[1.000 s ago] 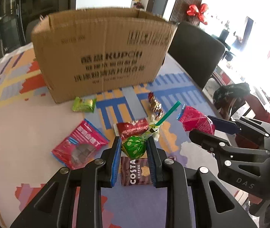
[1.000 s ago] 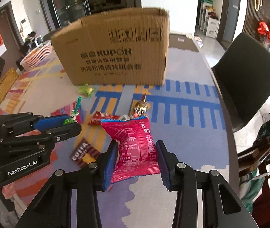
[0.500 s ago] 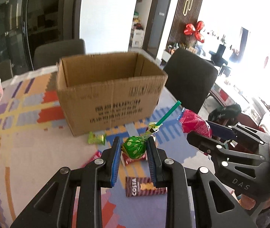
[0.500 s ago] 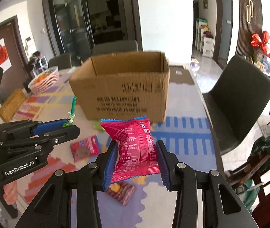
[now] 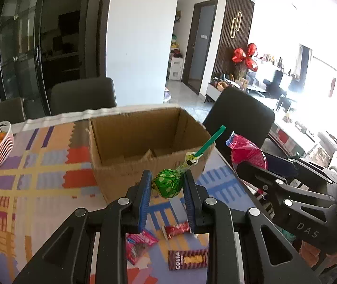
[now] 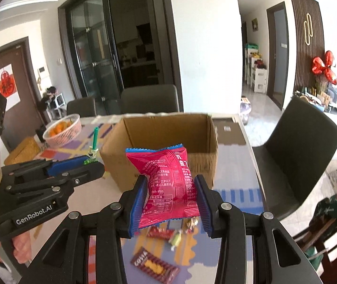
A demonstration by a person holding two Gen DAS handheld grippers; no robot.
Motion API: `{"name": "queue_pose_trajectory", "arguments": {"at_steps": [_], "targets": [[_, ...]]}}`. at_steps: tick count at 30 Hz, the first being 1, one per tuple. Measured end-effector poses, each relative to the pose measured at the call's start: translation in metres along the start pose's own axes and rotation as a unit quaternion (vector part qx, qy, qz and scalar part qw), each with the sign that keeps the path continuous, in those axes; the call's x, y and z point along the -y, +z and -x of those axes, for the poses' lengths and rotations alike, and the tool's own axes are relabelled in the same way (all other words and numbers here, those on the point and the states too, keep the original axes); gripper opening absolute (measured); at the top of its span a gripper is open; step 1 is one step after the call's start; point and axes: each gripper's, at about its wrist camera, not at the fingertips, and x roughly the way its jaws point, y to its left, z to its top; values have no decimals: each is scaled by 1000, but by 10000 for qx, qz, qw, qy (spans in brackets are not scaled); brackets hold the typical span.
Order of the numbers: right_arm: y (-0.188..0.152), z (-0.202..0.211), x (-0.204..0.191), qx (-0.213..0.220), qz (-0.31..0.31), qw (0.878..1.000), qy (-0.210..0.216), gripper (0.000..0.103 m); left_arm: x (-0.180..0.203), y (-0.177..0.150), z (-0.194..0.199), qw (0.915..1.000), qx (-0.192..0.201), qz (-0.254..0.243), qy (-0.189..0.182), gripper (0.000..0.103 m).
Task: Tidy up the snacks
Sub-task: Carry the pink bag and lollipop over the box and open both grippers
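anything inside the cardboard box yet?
The cardboard box shows only bare walls and bottom flaps in the left wrist view. Its near wall hides the front strip of the floor, so that part can't be checked.

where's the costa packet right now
The Costa packet lies flat on the table, below the left tool, beside a small red packet.

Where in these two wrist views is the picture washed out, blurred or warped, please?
Left wrist view: window glare whites out the right side; lollipop sharp. Right wrist view: snacks on the table under the red packet look soft; cardboard box edges slightly smeared. Both views: fisheye bends the door frames, corners go dark.
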Motion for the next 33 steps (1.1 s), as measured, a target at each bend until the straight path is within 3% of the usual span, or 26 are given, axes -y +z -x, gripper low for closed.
{"name": "queue_pose_trajectory", "arguments": {"at_steps": [13,24,33], "targets": [[48,-17,-8,233,64,9997,13,42,-20,41,-7,9997,175,33,139,27],[77,-58,1,85,77,9999,66,42,-40,63,-40,9996,66,36,261,27],[82,-99,7,-178,116,9998,62,42,-54,67,-76,9994,-185,112,268,27]]}}
